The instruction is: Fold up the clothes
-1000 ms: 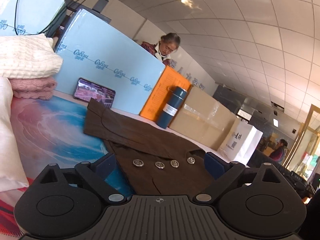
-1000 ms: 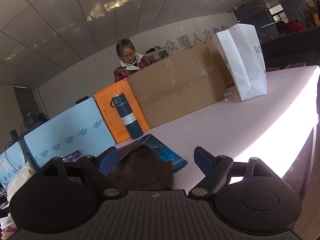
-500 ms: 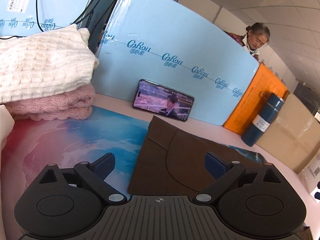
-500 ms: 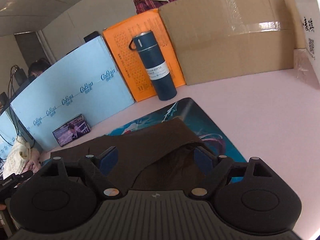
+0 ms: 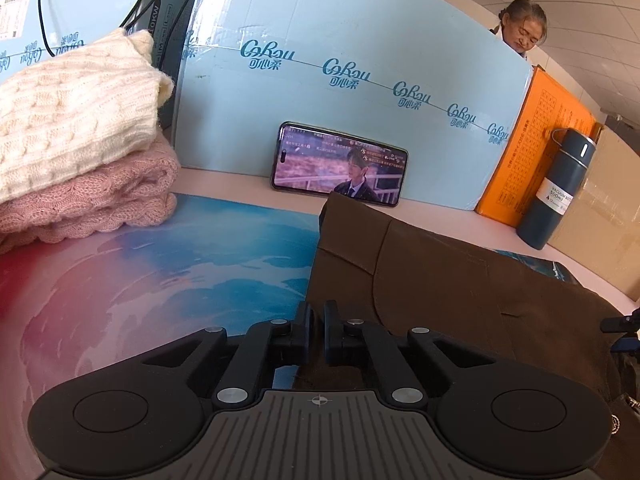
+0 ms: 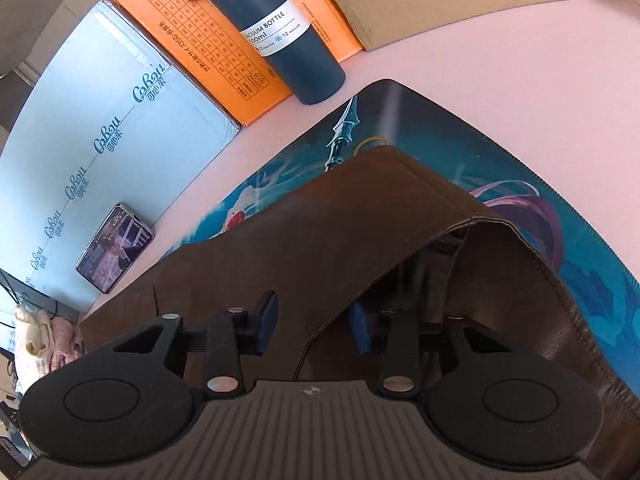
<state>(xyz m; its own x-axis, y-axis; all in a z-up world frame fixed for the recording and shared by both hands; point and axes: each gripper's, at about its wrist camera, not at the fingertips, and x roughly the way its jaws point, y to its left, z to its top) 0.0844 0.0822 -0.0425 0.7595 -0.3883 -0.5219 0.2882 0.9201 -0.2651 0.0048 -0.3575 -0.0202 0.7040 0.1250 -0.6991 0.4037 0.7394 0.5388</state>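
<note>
The table (image 6: 500,60) is pale pink and carries a printed blue mat (image 5: 180,264), and on that mat lies the brown jacket (image 5: 460,292), spread mostly flat with one part already laid over another. It looks like soft, fairly heavy suede-like cloth with stitched edges: likely limp enough to drape and sag when lifted, yet thick enough to keep a fold, and not slippery. The firm seamed edges and corners seem the best places to take hold, since a pinch in the middle would only bunch it. In the right wrist view one edge arches up off the mat, leaving a dark hollow beneath. The left gripper (image 5: 316,330) sits low at the jacket's left edge, its jaws pressed nearly together on the cloth there. The right gripper (image 6: 314,324) tilts down over the raised edge, its jaws spread, one pad above the cloth and the other inside the hollow.
</note>
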